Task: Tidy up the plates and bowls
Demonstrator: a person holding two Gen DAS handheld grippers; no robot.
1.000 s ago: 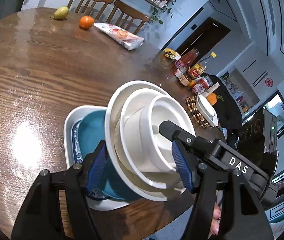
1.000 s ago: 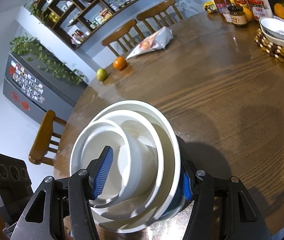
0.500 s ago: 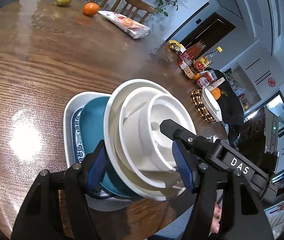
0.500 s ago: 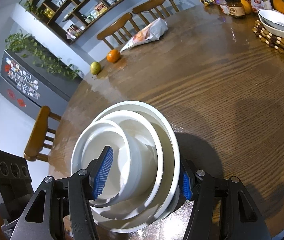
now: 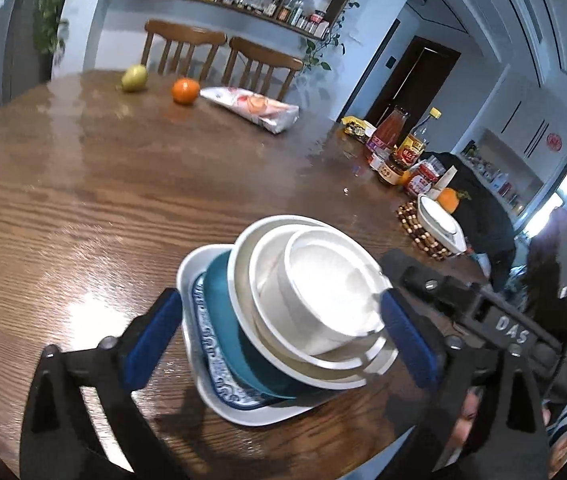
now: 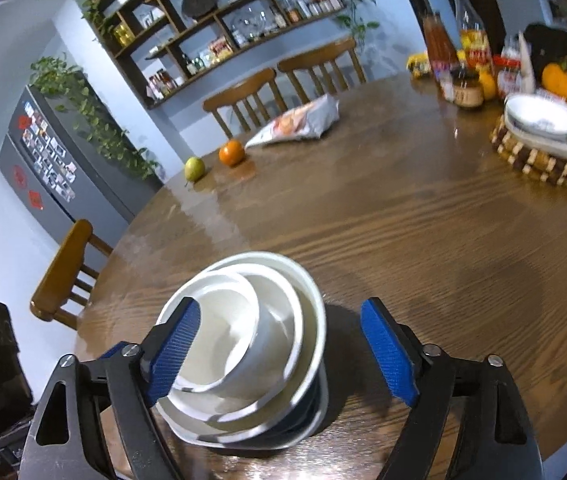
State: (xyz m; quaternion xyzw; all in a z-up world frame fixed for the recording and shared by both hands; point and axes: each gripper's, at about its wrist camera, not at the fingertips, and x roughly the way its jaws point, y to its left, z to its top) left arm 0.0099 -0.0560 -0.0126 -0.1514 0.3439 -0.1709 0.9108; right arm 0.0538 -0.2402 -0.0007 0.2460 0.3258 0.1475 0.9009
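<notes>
Left wrist: three nested white bowls (image 5: 323, 296), one teal bowl (image 5: 219, 312), jaws spread.

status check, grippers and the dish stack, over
Left gripper and right gripper just opened, pads off. Stack of bowls on table. Nothing blocking.

Both wrist cams close, opposite sides, sharing dish stack (image 5: 303, 312).
</notes>
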